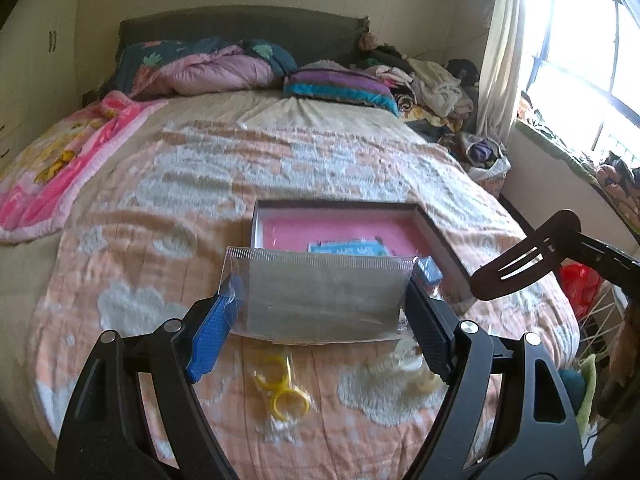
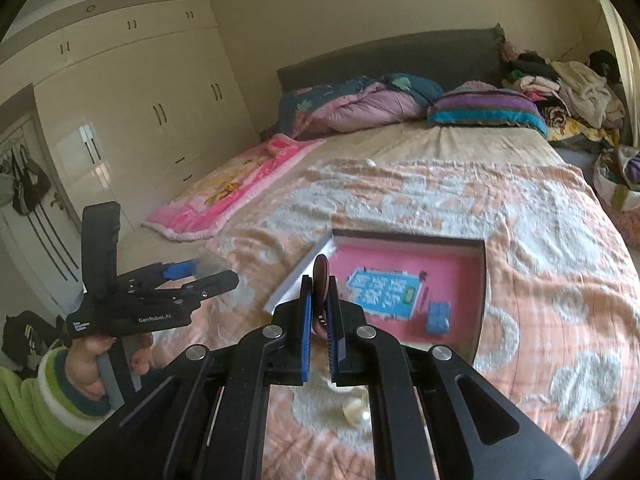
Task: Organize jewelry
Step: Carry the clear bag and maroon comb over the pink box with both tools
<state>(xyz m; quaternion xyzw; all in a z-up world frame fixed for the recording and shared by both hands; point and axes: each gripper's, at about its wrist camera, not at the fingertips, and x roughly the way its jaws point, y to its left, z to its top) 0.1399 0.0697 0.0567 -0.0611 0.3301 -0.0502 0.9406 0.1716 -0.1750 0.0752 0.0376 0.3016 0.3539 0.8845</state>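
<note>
Clear plastic bag (image 1: pixel 320 292) is stretching between the left hand-held gripper (image 1: pixel 320 316) pads above the bed (image 1: pixel 160 184); the right hand-held gripper (image 2: pixel 320 320), pinching a brown hair clip (image 1: pixel 516 264), should approach the bag's mouth edge-on.

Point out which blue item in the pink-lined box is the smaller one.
The small blue block near the box's right wall; the larger blue card lies flat to its left, mid-box.

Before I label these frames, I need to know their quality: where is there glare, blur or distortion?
Left wrist view: the bright window is blown out at upper right, the peach and white bedspread bulges from fisheye, and the clear plastic zip bag is sharp. Right wrist view: even light, the pink-lined open box and bedspread slightly smeared.
</note>
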